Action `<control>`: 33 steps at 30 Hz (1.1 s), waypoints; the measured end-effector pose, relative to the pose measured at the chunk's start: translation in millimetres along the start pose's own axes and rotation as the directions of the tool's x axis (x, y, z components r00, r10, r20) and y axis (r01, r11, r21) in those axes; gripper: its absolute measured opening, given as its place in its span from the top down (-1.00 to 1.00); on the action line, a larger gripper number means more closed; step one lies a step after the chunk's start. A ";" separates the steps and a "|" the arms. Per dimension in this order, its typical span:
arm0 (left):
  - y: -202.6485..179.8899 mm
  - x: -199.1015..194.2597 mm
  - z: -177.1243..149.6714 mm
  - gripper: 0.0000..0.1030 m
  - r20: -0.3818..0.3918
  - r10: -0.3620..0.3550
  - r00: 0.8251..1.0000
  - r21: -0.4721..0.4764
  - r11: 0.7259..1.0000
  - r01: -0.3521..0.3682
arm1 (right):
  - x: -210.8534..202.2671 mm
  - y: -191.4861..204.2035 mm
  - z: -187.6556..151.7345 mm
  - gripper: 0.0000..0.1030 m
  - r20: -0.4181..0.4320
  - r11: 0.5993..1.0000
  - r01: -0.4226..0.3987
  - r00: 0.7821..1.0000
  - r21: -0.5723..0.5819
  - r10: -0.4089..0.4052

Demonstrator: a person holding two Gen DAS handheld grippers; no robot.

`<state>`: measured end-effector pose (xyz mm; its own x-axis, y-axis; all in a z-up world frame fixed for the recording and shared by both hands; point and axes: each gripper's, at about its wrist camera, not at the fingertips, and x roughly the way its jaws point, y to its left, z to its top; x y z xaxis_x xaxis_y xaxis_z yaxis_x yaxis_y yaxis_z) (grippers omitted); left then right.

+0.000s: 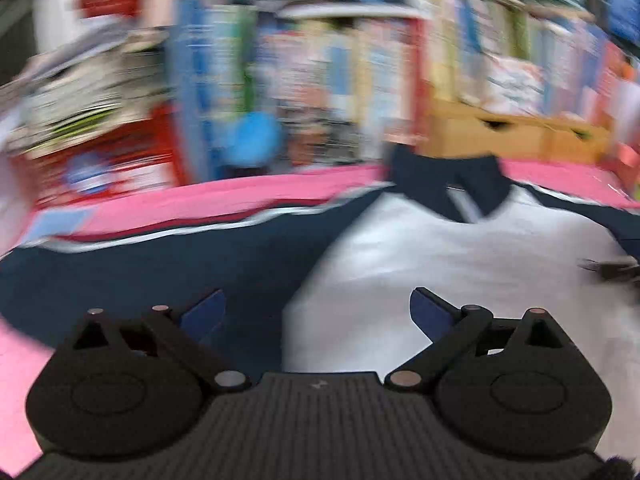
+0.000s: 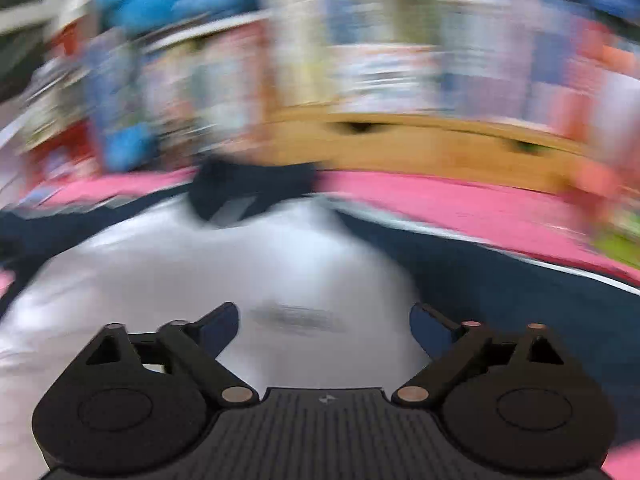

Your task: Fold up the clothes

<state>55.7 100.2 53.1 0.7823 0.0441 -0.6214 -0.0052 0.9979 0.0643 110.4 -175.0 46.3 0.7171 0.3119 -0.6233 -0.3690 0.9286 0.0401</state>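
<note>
Shirt (image 1: 440, 264), white-bodied with navy sleeves, lies spread flat on the pink table (image 1: 208, 200), collar toward frame top in both views, left claw (image 1: 318, 316) low over the left sleeve seam, right claw (image 2: 324, 326) over the chest, both wide and empty.

A pink surface (image 1: 168, 204) stretches across both views, its far edge running below a crowded, badly blurred backdrop of shelves packed with colourful books (image 1: 320, 60) whose titles cannot be read. Just behind the pink surface on the right sits a light wooden drawer unit (image 2: 420, 148) with dark cut-out handles, and a round blue object (image 1: 254, 138), too blurred to identify, sits left of it.
</note>
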 end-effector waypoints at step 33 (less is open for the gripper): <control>-36.9 63.5 -3.5 -1.00 -0.070 0.010 0.998 0.101 0.995 -0.003 | 35.0 70.0 -16.7 0.48 -0.015 0.972 -0.163 0.987 -0.168 0.163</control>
<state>103.4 66.3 8.5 0.7368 0.0571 -0.6737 0.0558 0.9879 0.1447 99.8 -102.4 14.2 0.6388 0.4560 -0.6197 -0.5747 0.8183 0.0097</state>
